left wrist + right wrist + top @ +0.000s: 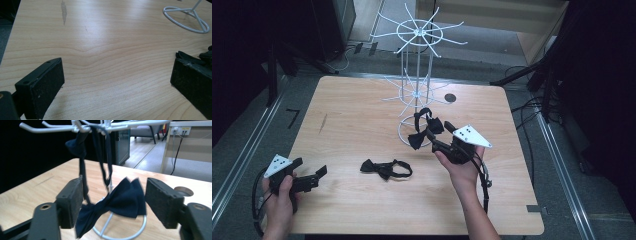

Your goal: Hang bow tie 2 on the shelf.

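From above, a light wooden desk [362, 115] carries a white wire rack [416, 85] near the middle of its far edge. A dark bow tie [424, 131] hangs by its strap from one of the rack's lower hooks, just over the ring base. The right gripper [443, 137] is beside it. A second bow tie [386, 168] lies flat toward the near edge, and the left gripper [309, 179] rests low by the near left corner.

The left gripper view shows its fingers [42, 87] wide apart over bare wood, holding nothing.

In the right gripper view the hanging tie [117, 202] dangles between wide-spread fingers [71, 200], which do not press it.

The hanging of this tie looks finished and let go. Next, the right gripper needs to back away without snagging the strap, then one gripper must pick up the tie lying on the desk.
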The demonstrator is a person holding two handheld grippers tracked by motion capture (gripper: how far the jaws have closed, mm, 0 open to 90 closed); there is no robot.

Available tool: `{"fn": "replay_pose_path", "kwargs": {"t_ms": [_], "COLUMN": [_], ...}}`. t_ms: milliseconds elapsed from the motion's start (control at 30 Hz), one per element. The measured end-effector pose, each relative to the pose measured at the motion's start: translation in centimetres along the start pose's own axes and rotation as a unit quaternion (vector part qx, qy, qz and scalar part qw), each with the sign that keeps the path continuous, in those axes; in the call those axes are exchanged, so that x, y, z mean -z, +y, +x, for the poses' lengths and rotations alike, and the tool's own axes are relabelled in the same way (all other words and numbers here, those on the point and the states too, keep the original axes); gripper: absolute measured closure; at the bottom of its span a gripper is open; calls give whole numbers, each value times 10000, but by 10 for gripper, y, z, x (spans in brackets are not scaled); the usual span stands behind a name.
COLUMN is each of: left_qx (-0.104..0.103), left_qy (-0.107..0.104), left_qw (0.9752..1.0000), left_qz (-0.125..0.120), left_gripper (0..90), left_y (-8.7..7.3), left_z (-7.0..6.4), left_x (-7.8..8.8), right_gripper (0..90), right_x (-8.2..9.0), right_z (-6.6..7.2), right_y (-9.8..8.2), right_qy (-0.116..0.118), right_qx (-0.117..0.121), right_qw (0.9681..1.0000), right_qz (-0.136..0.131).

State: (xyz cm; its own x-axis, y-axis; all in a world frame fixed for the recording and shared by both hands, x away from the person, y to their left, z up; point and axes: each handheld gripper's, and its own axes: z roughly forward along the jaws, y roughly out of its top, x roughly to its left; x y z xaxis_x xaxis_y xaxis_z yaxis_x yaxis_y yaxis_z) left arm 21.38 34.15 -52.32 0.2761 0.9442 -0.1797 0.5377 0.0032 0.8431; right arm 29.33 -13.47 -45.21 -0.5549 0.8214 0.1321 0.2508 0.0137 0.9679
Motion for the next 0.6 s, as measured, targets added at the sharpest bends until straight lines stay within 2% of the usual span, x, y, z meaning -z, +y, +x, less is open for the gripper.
{"fn": "replay_pose_path", "kwargs": {"t_ms": [200,600], "left_qx": [5,4], "left_qy": [-8,8], "left_qw": [10000,10000], "left_qz": [-5,-5], "left_gripper": [0,0], "left_y": [0,0], "left_z": [0,0], "left_x": [0,0], "right_gripper": [325,385], "right_x": [11,22], "right_z": [2,7], "right_y": [-11,-30], "right_qy": [97,144], "right_qx": [99,24], "right_qw": [9999,9997], "right_qz": [80,211]}}
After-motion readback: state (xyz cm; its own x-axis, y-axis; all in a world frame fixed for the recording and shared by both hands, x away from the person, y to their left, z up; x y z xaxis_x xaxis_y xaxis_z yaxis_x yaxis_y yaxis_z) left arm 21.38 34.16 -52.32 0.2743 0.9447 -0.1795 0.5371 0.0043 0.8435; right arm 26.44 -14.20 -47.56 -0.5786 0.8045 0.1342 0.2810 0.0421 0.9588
